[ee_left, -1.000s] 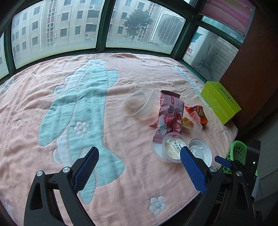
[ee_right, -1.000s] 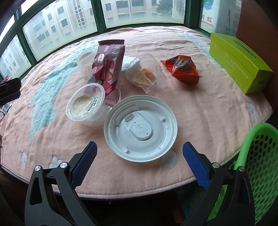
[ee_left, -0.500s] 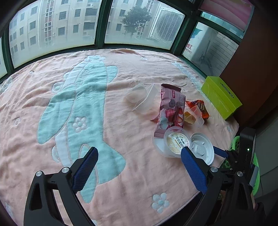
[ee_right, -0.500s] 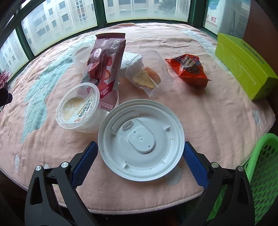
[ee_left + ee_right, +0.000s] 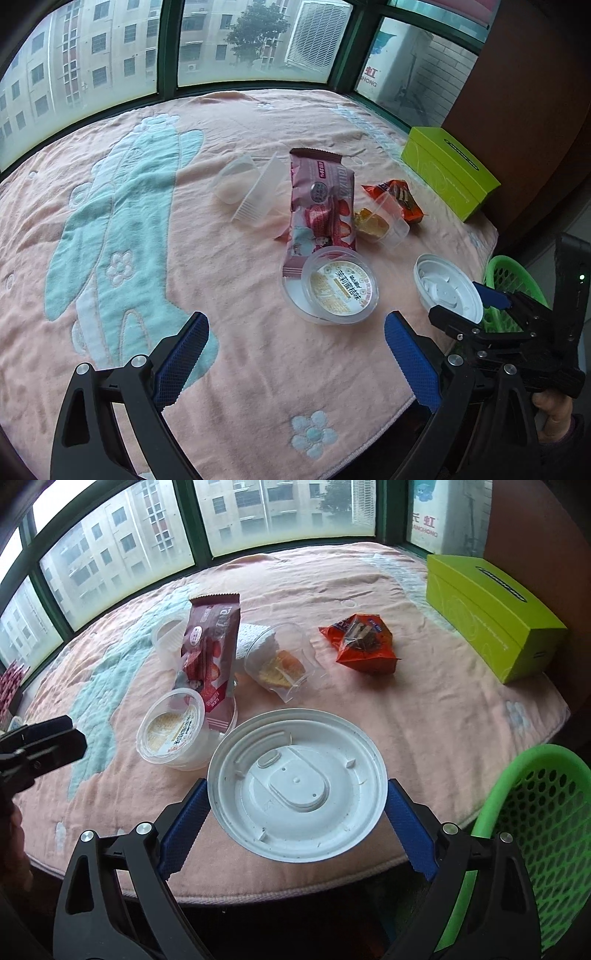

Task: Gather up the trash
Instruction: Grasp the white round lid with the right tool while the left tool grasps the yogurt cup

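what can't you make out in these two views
- Green basket: right wrist view, cut off by the frame edge; its mesh hides any contents. In the left wrist view the right gripper covers it.
- White lid: its underside is hidden.
- Clear tub: right wrist view, mostly behind the pink wrapper.
- Round cup: label print too small to read.
- Orange packet: left wrist view, partly behind the clear cup.

— Can you read anything from here?
— "NEW" on the dark red strawberry snack wrapper (image 5: 212, 653). The sign behind the window (image 5: 424, 524) shows "虹" over "ANGHONG". The round clear tub's yellow label (image 5: 341, 290) has Chinese print, too small to read.
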`<move>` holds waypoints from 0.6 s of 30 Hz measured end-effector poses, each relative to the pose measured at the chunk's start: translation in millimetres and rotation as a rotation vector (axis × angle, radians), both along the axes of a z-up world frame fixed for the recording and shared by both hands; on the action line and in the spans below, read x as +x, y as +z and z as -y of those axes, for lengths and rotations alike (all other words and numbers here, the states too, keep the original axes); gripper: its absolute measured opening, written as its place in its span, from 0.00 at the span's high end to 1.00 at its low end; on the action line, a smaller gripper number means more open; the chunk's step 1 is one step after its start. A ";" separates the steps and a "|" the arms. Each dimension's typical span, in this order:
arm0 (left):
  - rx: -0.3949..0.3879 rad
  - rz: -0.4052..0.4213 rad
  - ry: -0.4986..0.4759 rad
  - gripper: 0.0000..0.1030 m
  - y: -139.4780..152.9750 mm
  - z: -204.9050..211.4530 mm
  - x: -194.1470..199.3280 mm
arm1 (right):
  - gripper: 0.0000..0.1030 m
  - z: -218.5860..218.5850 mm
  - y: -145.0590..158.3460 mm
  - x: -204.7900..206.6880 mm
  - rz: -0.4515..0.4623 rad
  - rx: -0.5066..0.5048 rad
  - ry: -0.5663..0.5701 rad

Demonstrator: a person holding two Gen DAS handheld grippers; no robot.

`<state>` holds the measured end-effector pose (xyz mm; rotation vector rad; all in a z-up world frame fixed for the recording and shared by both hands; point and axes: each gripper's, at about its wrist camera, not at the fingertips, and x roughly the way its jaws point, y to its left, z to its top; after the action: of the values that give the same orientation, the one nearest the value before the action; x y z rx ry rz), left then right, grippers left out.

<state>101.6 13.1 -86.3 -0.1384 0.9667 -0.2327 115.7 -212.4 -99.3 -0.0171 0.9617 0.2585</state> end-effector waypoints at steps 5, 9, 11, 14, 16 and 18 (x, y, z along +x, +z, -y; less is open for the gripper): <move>0.034 0.000 -0.057 0.10 -7.6 22.4 10.0 | 0.11 21.1 17.0 -14.1 0.019 0.053 -0.053; 0.066 -0.008 -0.091 0.10 -15.8 37.7 21.7 | 0.11 37.8 30.5 -28.3 0.041 0.081 -0.099; 0.080 -0.014 -0.099 0.10 -20.7 42.9 26.4 | 0.11 46.6 37.0 -34.7 0.052 0.090 -0.125; 0.092 -0.025 -0.107 0.10 -27.5 48.5 32.9 | 0.11 58.0 45.8 -43.7 0.072 0.099 -0.157; 0.105 -0.033 -0.108 0.10 -32.2 51.5 36.9 | 0.11 64.5 50.1 -49.9 0.084 0.099 -0.177; 0.114 -0.037 -0.110 0.10 -36.0 53.8 40.0 | 0.11 71.2 53.2 -55.3 0.093 0.103 -0.199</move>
<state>141.6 -40.7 -122.3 0.0151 1.0234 -0.2758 60.3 -283.7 -46.0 0.1588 0.8499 0.1218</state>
